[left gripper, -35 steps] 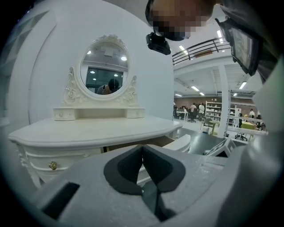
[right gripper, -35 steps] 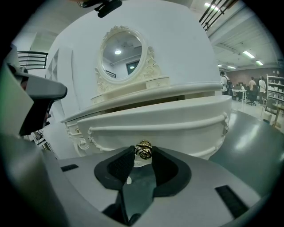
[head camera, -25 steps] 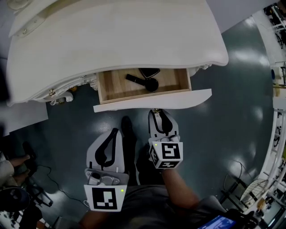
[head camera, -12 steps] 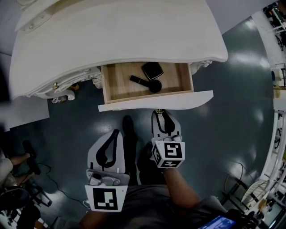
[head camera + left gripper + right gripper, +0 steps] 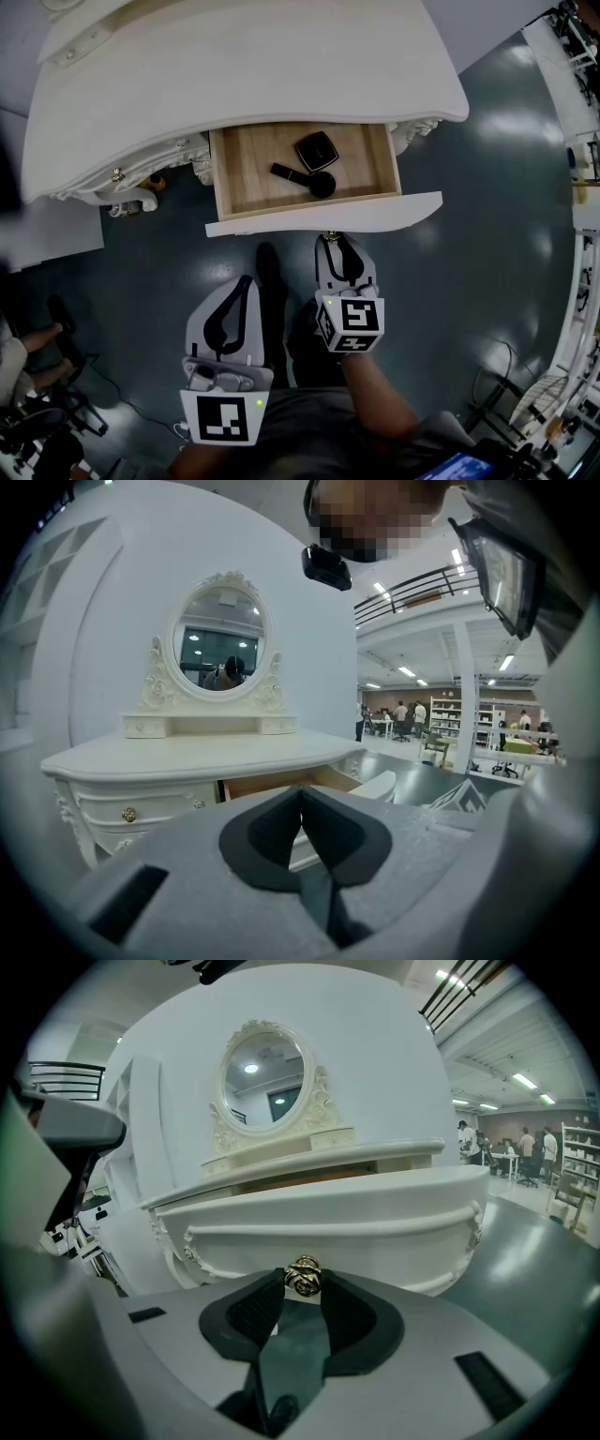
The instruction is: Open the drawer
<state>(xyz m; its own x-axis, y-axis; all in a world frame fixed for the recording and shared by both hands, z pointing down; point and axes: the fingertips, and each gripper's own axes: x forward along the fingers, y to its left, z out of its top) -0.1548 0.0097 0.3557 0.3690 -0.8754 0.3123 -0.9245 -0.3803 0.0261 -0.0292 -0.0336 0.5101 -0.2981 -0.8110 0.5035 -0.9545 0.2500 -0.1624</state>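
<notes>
Head view looks steeply down on both grippers, which point up the frame toward a white dressing table (image 5: pixel 253 75). The left gripper (image 5: pixel 246 281) hangs back near the person's body, well short of the furniture. Its marker cube (image 5: pixel 217 418) faces the camera. In the left gripper view its dark pads (image 5: pixel 281 822) meet at the tips with nothing between them. The right gripper (image 5: pixel 330 238) reaches further forward on a bare forearm (image 5: pixel 375 389), tilted slightly down. Its jaws pinch the brass rose-shaped knob (image 5: pixel 303 1277), one pad pressed on each side of it.

That knob sits at the middle of the drawer's white curved front panel (image 5: pixel 328 214). The drawer (image 5: pixel 246 167) stands pulled well out from under the tabletop's front edge, baring a pale wooden floor and side walls. Inside lie a square black compact (image 5: pixel 316 150) and, just in front of it, a black long-handled item with a round head (image 5: pixel 305 178).

To the left of the drawer, a small gold knob (image 5: pixel 117 175) marks a neighbouring shut drawer. An ornate oval mirror (image 5: pixel 265 1077) stands on the tabletop's back shelf. A dark shoe (image 5: pixel 267 262) rests on the grey-green floor (image 5: pixel 469 244) between the grippers. Nothing lies between the drawer front and the person.
</notes>
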